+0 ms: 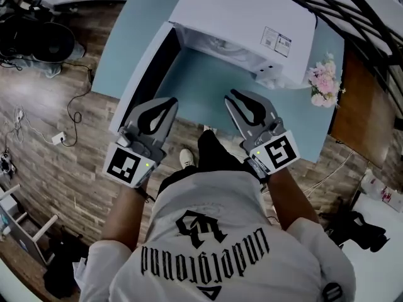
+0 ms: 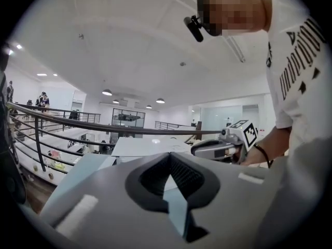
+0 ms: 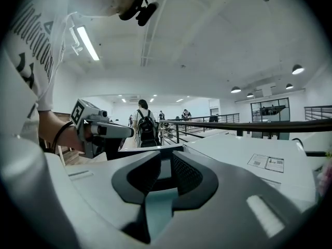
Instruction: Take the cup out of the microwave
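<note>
A white microwave (image 1: 245,17) stands on a light blue table (image 1: 201,87), its door (image 1: 148,68) swung open to the left. Only a strip of its pale inside (image 1: 217,43) shows, and no cup is visible in any view. My left gripper (image 1: 171,100) hangs over the table's near edge in front of the door, its tips together and nothing between them (image 2: 169,155). My right gripper (image 1: 230,95) is level with it, in front of the microwave's opening. Its jaws stand a narrow gap apart and hold nothing (image 3: 165,158).
Pink flowers (image 1: 324,80) sit at the table's right end beside the microwave. A black railing (image 1: 352,17) runs behind the table. Cables and a plug strip (image 1: 58,137) lie on the wooden floor to the left. A person with a backpack (image 3: 145,128) stands far off.
</note>
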A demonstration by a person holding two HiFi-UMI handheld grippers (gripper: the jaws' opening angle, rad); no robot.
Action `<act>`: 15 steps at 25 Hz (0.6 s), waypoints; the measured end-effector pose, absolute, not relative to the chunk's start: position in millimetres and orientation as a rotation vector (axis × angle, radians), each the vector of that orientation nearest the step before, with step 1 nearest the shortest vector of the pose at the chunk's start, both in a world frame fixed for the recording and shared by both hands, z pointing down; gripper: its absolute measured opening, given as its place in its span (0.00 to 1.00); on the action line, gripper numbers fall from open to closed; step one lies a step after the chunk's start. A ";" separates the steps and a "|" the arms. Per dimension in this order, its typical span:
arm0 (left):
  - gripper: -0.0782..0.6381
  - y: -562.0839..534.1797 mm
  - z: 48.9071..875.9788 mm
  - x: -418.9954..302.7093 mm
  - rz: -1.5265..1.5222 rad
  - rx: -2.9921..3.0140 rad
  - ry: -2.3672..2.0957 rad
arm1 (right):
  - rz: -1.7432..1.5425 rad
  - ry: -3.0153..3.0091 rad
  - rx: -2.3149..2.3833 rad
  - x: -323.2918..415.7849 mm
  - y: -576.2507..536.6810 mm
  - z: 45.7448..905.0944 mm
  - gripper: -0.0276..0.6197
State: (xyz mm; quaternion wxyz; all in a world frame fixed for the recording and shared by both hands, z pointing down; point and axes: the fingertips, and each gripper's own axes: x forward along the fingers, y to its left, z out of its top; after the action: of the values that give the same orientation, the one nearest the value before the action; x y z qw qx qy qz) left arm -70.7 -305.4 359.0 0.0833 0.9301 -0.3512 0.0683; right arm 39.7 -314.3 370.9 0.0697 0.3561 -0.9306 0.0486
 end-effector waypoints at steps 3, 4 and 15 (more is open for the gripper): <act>0.18 -319.4 370.8 -62.7 0.225 2.764 -1.040 | 0.169 -2.784 1.042 39.9 -327.6 391.2 0.13; 0.18 -324.0 375.1 -60.5 0.226 2.761 -1.037 | 0.185 -2.778 1.033 39.8 -331.3 397.9 0.13; 0.18 -359.6 421.1 -32.9 0.261 2.755 -0.983 | 0.227 -2.773 1.043 49.3 -371.2 455.5 0.18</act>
State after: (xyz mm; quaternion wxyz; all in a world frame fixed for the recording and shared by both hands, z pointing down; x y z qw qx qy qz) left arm -32.9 -359.6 421.1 0.1021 0.9333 -0.3328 0.0883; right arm 49.3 -371.2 455.5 0.0851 0.3498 -0.9298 0.0762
